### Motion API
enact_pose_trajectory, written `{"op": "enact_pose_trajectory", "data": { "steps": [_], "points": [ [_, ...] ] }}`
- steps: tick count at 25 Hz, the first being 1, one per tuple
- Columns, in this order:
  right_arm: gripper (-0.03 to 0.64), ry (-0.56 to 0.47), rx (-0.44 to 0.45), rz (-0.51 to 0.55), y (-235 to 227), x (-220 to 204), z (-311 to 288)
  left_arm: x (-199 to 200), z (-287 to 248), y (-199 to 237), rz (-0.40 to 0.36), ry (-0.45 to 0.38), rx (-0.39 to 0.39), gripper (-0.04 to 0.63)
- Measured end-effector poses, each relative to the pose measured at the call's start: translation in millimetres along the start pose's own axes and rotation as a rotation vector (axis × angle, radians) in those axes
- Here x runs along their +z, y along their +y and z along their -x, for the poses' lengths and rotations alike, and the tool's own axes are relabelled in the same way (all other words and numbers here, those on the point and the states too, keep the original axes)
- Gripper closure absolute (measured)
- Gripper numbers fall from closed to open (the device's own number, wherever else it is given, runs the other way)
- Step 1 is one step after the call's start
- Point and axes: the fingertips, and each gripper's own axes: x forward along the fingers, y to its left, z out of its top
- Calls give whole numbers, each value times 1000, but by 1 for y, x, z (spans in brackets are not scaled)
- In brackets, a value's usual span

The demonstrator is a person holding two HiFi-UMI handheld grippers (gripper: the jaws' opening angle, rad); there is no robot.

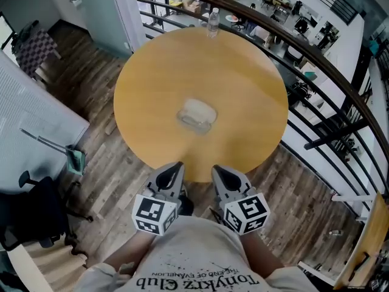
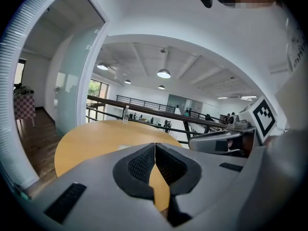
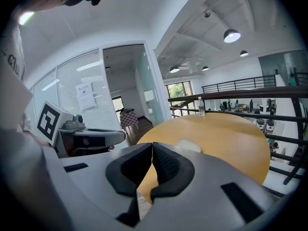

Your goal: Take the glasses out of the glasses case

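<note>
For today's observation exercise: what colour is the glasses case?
Pale whitish, seemingly translucent glasses case; the head view shows it best.

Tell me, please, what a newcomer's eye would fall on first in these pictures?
The big round table fills the head view, with a pale glasses case lying alone near its centre. A water bottle stands at the far edge. The left gripper and right gripper hang side by side at the near edge, both shut and empty.

Whitish glasses case (image 1: 197, 115), tan table (image 1: 243, 84), checkered cloth (image 1: 31, 47)
</note>
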Motion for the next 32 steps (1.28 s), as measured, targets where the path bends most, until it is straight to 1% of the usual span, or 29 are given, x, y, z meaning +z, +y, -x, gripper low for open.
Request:
{"op": "enact_pose_trajectory", "data": {
  "steps": [5,9,16,19,24,32],
  "points": [
    [591,-10,-29,-9,-11,18,-33,16,-17,30,-9,-4,-18,571],
    [591,-22,-62,20,-17,33,-45,25,-26,48,-9,-6,-30,571],
    [591,-15,-85,42,-32,45,-48,30,-40,53,7,-4,-50,571],
    [591,-10,-73,45,-38,49,-53,35,-47,54,12,-7,-43,571],
    [591,13,-46,53,-50,53,-58,39,-56,56,33,-5,-4,571],
    [591,45,18,73,-60,53,-72,39,-75,57,49,7,32,571]
  ]
}}
